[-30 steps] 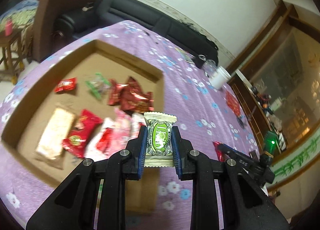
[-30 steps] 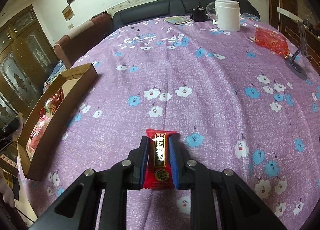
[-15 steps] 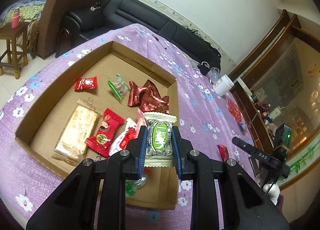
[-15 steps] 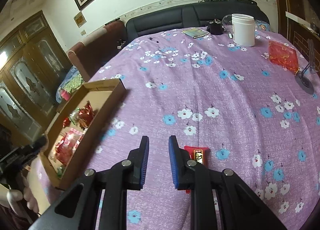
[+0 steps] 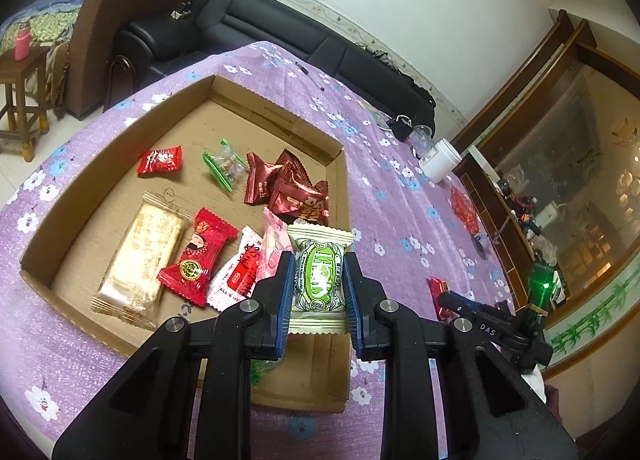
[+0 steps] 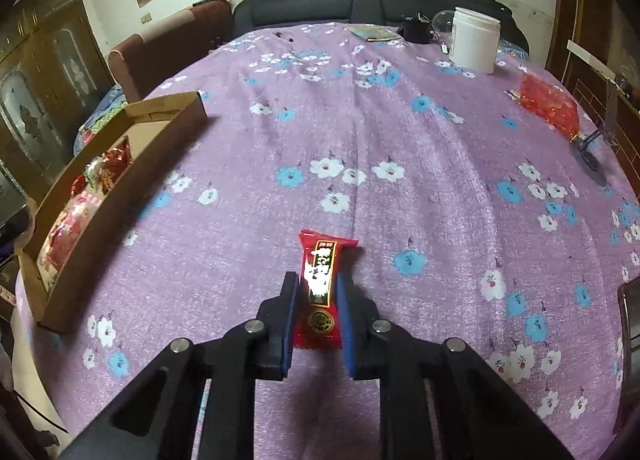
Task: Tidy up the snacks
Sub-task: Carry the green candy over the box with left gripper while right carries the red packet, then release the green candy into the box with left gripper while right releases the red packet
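1. The cardboard tray holds red, green, pink and beige snack packets.
2. My left gripper clamps a green candy over the tray's near corner.
3. My right gripper pinches a red snack bar above open table, well right of the tray's wall.

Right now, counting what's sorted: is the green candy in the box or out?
Out: the left gripper holds the green candy above the box.
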`<control>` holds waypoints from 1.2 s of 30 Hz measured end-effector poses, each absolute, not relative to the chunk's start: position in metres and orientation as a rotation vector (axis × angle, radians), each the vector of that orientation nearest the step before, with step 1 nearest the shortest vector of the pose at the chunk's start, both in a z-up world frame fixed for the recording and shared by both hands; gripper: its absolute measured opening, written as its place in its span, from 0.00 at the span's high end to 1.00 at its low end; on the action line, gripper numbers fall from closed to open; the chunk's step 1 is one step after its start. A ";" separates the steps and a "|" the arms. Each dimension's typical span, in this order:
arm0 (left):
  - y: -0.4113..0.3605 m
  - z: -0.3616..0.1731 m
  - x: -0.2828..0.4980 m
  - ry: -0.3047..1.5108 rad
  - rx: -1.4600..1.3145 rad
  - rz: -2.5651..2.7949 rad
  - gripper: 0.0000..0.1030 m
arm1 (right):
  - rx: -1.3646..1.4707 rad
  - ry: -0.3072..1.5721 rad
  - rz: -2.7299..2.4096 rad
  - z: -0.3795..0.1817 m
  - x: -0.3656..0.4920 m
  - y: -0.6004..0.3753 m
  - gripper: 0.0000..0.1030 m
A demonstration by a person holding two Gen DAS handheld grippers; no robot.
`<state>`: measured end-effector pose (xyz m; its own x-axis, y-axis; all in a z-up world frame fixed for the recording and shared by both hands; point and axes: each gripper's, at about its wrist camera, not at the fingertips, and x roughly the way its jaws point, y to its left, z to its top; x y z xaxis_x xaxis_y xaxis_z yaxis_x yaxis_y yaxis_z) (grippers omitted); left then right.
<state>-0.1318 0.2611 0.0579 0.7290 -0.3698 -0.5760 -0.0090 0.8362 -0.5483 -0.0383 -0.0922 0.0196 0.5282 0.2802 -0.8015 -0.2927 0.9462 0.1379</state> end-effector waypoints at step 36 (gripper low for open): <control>0.333 0.045 -0.069 0.789 -0.505 -0.044 0.78 | -0.130 1.034 0.698 0.040 0.009 0.137 0.79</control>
<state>-0.0694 0.3325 0.0453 0.7098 -0.2227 -0.6683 -0.1472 0.8809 -0.4499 0.0088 0.1369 0.0403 0.3186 0.4700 -0.8232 -0.5881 0.7790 0.2172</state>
